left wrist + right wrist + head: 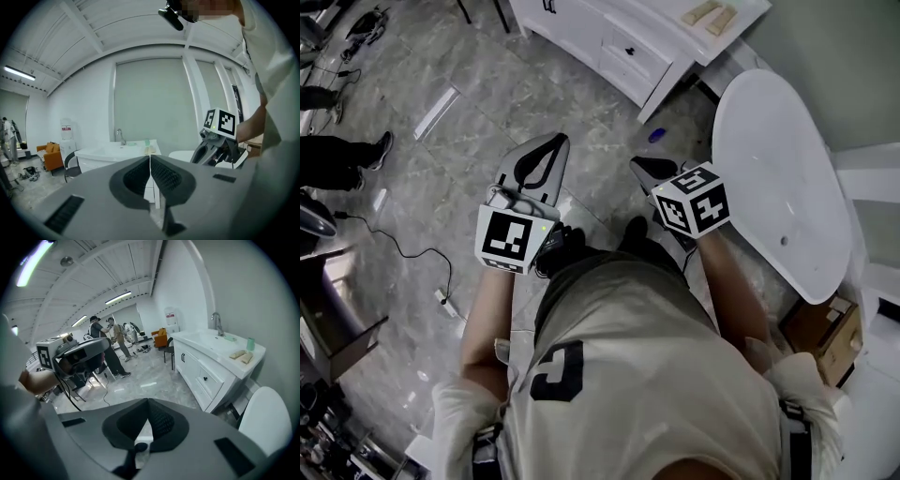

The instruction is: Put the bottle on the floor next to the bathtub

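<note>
Left tool (555,142) and right tool (639,167), jaws together and empty, above open floor (459,150) beside bathtub (724,141) rim, cabinet (619,47) corner ahead.

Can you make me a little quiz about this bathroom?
1. True or false: the left gripper is holding a bottle.
2. What is the big white thing to the right of the right gripper? A: tub. B: sofa. C: bed.
3. What colour is the small thing on the floor near the tub's end?

Key: 1 false, its jaws are shut on nothing. 2 A. 3 blue.
</note>
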### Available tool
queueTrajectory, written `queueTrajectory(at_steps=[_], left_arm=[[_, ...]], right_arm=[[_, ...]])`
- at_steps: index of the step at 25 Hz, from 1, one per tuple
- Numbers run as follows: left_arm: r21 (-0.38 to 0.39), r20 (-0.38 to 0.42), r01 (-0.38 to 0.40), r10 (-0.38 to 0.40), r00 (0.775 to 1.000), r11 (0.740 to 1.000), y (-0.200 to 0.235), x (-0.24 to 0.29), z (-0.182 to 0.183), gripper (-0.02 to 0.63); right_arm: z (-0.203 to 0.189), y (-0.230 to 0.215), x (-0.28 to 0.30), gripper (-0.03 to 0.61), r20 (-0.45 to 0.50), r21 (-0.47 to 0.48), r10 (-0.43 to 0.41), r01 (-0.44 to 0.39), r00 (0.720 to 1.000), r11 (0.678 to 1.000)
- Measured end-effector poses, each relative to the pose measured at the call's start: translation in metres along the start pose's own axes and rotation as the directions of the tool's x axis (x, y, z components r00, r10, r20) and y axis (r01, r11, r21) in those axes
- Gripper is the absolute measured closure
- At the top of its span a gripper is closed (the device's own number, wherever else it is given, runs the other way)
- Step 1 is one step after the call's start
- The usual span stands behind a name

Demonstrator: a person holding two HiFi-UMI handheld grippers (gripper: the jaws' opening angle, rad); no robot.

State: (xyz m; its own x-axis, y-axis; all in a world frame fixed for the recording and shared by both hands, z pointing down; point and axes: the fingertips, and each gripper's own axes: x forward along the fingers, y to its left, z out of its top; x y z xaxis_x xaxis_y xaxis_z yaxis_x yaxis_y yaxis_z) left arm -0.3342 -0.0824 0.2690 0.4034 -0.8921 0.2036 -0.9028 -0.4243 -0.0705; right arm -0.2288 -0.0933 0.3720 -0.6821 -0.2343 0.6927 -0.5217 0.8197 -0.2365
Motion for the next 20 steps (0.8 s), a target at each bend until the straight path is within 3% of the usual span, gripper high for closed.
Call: queueTrajectory(at_steps=[7, 10, 13, 20], left_arm=[[-0.013, -0.005, 0.101, -0.101, 0.995, 0.995, -0.008, -0.009, -0.017, 0.554], [0.03, -0.03, 0.166, -0.165, 0.986, 0.986, -0.023, 0.001, -0.022, 0.554], [0.106, -0.046, 0.201, -0.197, 0.979, 0.974, -0.041, 0.01, -0.015, 0.554], [0.141, -0.04, 0.225, -0.222, 0.974, 0.964, -0.083, 0.029, -0.003, 0.554]], right_arm=[[-0.018, 0.01, -0.001, 0.551, -0.057, 0.004, -0.104, 0.104, 0.993, 0.995], [-0.028, 0.004, -0.01, 0.551, -0.06, 0.01, -0.141, 0.142, 0.988, 0.99], [-0.033, 0.001, -0.021, 0.551, -0.029, 0.026, -0.13, 0.131, 0.991, 0.991], [-0.048, -0.012, -0.038, 0.552, -0.022, 0.018, -0.137, 0.138, 0.99, 0.99]])
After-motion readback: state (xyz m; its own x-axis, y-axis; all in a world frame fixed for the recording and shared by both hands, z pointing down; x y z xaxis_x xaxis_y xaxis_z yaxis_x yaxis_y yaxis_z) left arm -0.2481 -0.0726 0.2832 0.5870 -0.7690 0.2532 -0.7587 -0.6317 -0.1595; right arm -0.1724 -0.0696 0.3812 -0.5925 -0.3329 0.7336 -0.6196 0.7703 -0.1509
